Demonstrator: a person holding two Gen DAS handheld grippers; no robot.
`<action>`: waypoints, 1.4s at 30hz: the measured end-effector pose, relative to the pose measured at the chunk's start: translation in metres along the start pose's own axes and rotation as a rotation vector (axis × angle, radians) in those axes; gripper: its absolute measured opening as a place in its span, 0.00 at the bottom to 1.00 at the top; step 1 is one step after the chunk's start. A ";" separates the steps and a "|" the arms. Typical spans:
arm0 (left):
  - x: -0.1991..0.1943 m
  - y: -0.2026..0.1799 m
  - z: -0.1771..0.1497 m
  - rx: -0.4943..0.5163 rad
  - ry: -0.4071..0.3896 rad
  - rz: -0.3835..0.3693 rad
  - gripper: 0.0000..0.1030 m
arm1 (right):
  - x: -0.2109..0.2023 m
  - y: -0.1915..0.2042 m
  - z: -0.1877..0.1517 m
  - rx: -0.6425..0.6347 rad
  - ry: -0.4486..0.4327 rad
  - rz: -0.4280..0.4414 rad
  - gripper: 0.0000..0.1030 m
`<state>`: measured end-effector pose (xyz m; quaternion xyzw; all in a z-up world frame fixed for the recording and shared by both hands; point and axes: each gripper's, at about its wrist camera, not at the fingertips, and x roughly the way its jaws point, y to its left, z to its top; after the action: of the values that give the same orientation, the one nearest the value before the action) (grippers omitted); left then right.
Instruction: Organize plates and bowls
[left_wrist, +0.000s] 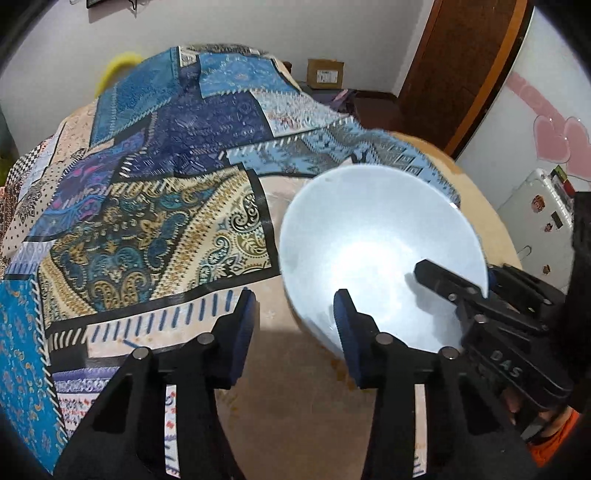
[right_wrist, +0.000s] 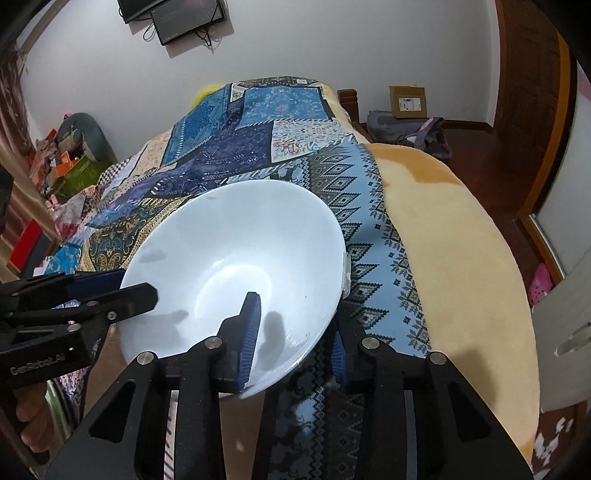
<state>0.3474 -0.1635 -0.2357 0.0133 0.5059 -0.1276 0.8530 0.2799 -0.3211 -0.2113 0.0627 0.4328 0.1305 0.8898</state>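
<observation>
In the left wrist view, your left gripper (left_wrist: 295, 306) pointed down at the bed (left_wrist: 476, 206), which was covered by a patchwork cloth (left_wrist: 155, 177) in blues and golds. Its two fingers straddled the near left rim of a pale blue bowl (left_wrist: 373, 251): the right finger sat inside the bowl, the left one outside over the cloth. A clear gap showed between the left pad and the bowl wall, so the jaws were not yet pressing on it. Your right gripper (left_wrist: 458, 284) reached in from the right edge and pinched the bowl's right rim, one finger inside and one outside.

In the right wrist view, your right gripper (right_wrist: 295, 332) clamped the near rim of the bowl (right_wrist: 236, 258), the left finger inside against the wall and the right finger below and outside. The bowl was tilted, above the cloth (right_wrist: 369, 206) near the bed's (right_wrist: 461, 258) right edge. Your left gripper (right_wrist: 122, 284) came in from the left at the opposite rim.
</observation>
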 end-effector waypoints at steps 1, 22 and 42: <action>0.004 0.000 0.000 -0.003 0.011 -0.001 0.38 | 0.001 0.000 0.001 0.002 0.000 0.002 0.26; -0.064 -0.018 -0.034 0.032 -0.017 -0.016 0.23 | -0.045 0.027 -0.013 -0.007 -0.027 0.033 0.25; -0.197 -0.008 -0.106 0.013 -0.154 0.000 0.23 | -0.120 0.096 -0.039 -0.074 -0.117 0.068 0.25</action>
<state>0.1647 -0.1149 -0.1164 0.0090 0.4379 -0.1316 0.8893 0.1605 -0.2634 -0.1232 0.0520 0.3727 0.1730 0.9102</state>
